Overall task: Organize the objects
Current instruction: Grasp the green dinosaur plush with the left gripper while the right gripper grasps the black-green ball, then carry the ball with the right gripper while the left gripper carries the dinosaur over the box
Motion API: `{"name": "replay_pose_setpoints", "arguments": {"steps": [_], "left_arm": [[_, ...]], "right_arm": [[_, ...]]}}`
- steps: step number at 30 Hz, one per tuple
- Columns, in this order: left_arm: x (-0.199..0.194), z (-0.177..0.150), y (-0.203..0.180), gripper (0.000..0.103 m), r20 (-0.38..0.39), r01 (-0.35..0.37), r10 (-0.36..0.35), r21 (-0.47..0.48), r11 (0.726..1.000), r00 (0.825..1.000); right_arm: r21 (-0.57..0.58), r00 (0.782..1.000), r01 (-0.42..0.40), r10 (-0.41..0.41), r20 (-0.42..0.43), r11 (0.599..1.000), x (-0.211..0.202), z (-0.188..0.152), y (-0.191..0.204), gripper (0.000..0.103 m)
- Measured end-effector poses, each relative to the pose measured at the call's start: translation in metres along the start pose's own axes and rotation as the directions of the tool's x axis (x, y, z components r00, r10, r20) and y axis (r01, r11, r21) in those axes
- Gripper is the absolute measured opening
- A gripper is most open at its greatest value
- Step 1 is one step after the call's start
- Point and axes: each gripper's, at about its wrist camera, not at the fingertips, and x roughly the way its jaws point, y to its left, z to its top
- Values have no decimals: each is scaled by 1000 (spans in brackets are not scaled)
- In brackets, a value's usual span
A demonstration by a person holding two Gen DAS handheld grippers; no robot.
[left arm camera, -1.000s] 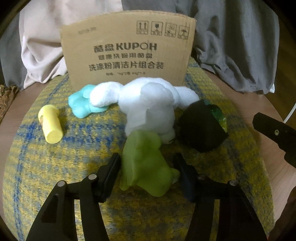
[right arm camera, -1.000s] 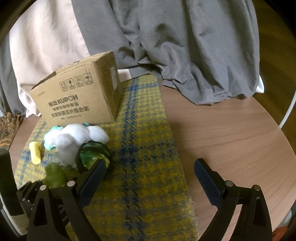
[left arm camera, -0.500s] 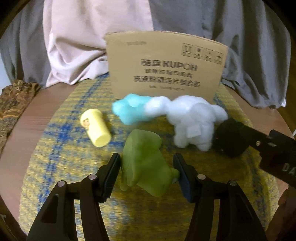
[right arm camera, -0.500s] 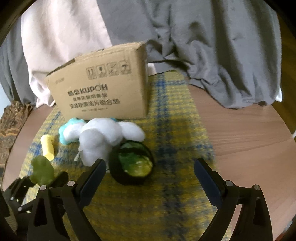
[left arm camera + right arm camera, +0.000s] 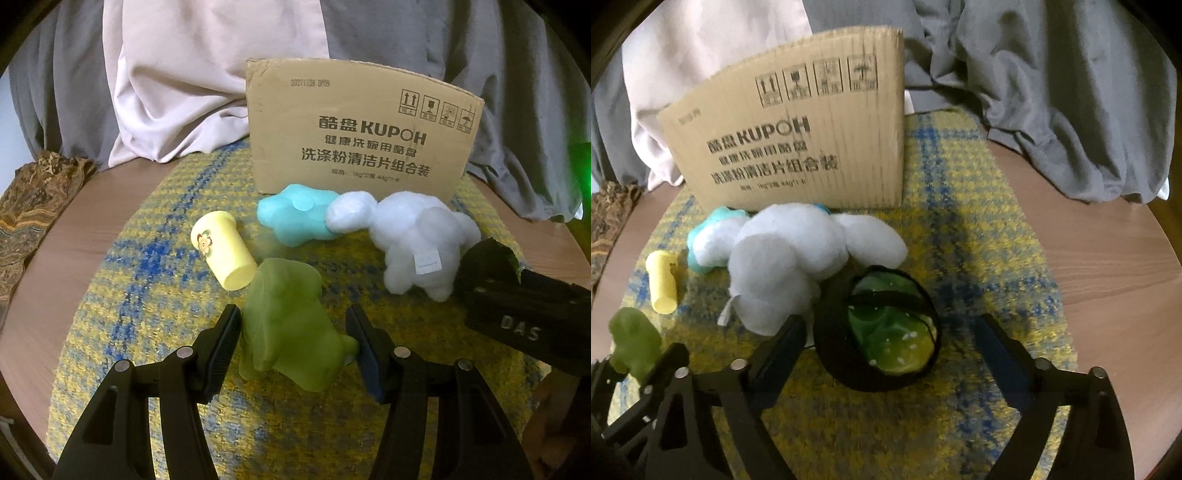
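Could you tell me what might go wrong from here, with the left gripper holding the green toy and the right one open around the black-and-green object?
The left gripper holds the green toy by a soft, irregular body, so it might slip or twist on the way to the cardboard box.

The right gripper stands open around the black-and-green object, with the white plush right beside its left finger; closing could pinch or drag the plush.
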Motion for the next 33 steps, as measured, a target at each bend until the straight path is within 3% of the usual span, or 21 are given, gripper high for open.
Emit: {"name": "replay_pose_setpoints", "arguments": {"steps": [2,4,11,23,33], "left_arm": [[1,0,0,58,-4,1,-1,3,1000,1000],[1,1,0,58,-6,3,-3,3,1000,1000],[-4,3,3,58,8,-7,7,6,1000,1000],[-24,15,8,58,63,-25,25,-4,1000,998],[-45,39,18,58,142,-47,48,-12,999,989]], "right_arm": [[-2,1000,0,0,-16,1000,5,0,1,72],[-5,1000,-17,17,-22,1000,5,-1,1,64],[-1,1000,-19,19,-9,1000,-1,-3,2,62],[-2,990,22,-22,139,1000,-53,6,1,62],[15,979,19,-21,204,1000,-81,17,8,62]]}}
